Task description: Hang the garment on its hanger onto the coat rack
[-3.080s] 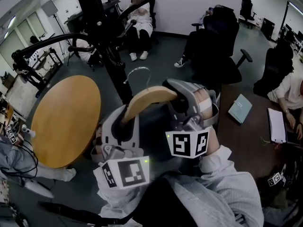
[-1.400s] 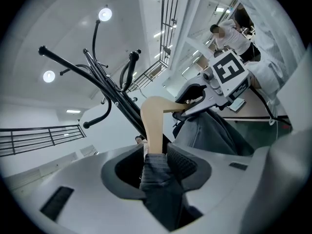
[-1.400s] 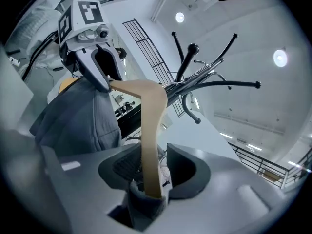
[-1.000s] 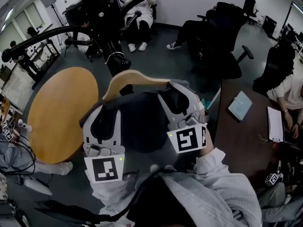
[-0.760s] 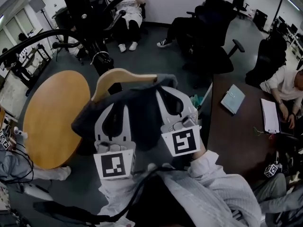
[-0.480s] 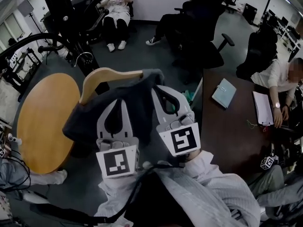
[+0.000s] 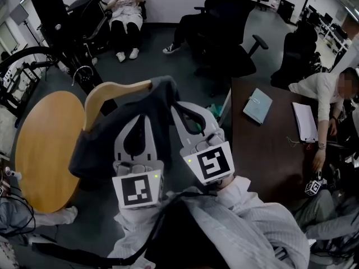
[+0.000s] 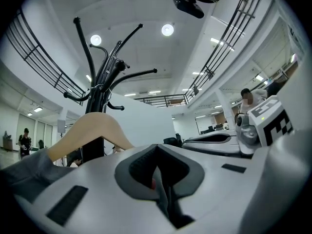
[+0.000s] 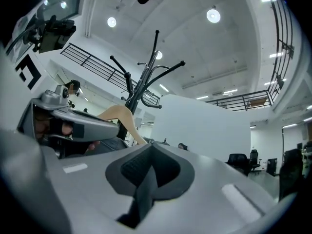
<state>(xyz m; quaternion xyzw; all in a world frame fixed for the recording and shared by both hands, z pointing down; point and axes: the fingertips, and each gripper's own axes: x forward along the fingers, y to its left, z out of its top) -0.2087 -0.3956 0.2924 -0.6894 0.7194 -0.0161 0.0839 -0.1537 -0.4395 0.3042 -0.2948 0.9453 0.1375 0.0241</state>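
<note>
Just short of the black coat rack (image 7: 56, 15), the dark grey garment (image 7: 95, 144) is hanging in mid-air, slumping off one end of its pale wooden hanger (image 7: 109, 91) and leaving the other arm bare. The left gripper (image 7: 140, 122) and right gripper (image 7: 180, 110) are clenching tight side by side, apparently pinching its cloth and keeping it raised for the rack.

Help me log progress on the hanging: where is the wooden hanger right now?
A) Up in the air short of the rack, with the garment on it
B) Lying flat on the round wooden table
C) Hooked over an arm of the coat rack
A: the wooden hanger, with the dark garment draped on it, sits below the arms of the coat rack, hooked on none, and off the round table.
</note>
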